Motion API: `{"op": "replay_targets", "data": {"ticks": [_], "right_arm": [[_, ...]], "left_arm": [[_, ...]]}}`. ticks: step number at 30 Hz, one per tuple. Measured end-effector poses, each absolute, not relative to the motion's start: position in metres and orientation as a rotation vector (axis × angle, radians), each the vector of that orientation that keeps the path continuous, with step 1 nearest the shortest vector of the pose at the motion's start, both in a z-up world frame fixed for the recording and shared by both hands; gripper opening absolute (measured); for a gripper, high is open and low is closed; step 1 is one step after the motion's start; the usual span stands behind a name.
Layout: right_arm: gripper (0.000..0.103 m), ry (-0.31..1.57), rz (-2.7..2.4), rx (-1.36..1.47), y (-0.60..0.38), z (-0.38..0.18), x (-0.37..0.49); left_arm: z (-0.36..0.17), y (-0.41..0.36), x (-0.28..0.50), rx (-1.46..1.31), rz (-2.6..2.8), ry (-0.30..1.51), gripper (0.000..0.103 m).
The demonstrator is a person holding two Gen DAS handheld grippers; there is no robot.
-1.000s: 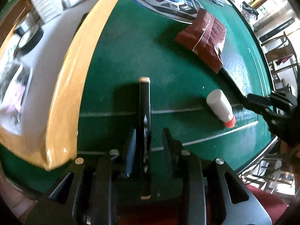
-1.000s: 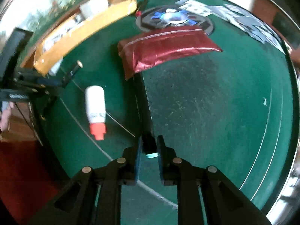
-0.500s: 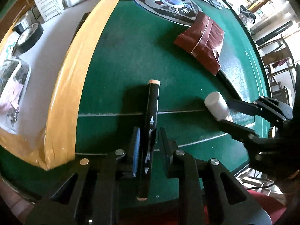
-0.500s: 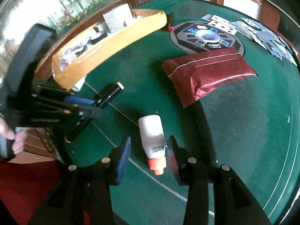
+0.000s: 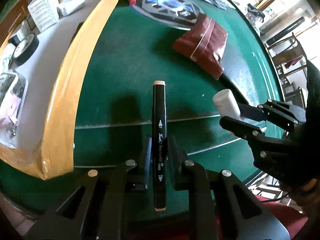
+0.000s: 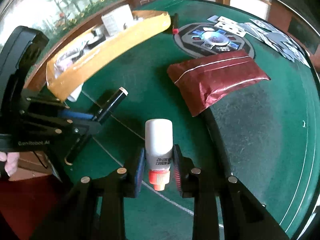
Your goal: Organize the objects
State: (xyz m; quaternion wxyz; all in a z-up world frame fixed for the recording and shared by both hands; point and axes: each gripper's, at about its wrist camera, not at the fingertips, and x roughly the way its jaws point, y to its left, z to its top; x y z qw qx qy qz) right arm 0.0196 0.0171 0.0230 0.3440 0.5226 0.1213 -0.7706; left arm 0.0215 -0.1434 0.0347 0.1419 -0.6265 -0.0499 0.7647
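Observation:
A black art marker point(image 5: 159, 140) with beige end caps lies lengthwise between the pads of my left gripper point(image 5: 159, 142). The jaws are closing and the pads press its sides. In the right wrist view the marker point(image 6: 114, 102) sticks out of the left gripper point(image 6: 96, 118) above the green felt. A white bottle point(image 6: 159, 140) with an orange cap, cap toward the camera, sits between the pads of my right gripper point(image 6: 159, 152), whose jaws are closing and touch its sides. The left wrist view shows the bottle point(image 5: 226, 104) in the right gripper point(image 5: 232, 114).
A yellow-brown box point(image 5: 66, 92) at the left holds a tape roll point(image 5: 25, 49), a charger point(image 5: 71, 5) and a small carton. A dark red pouch point(image 6: 218, 78), a black round disc point(image 6: 212, 40), playing cards point(image 6: 276, 38) and a long black rod point(image 6: 216, 140) lie on the green table point(image 6: 260, 140).
My right gripper left the black rod, moved left over the white bottle, opened around it and closed onto it. My left gripper's jaws narrowed onto the marker.

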Motion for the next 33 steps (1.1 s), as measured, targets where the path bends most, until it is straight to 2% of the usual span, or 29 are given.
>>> {"op": "replay_targets", "data": {"ticks": [19,33], "right_arm": [[0.026,0.226,-2.033,1.324,0.012,0.048,0.009],[0.026,0.228,-2.005,1.302,-0.005,0.052,0.012]], "left_arm": [[0.081,-0.163,0.012,-1.683,2.238,-0.315,0.014],[0.124,-0.259,-0.011,-1.630,2.491,-0.376,0.014]]}}
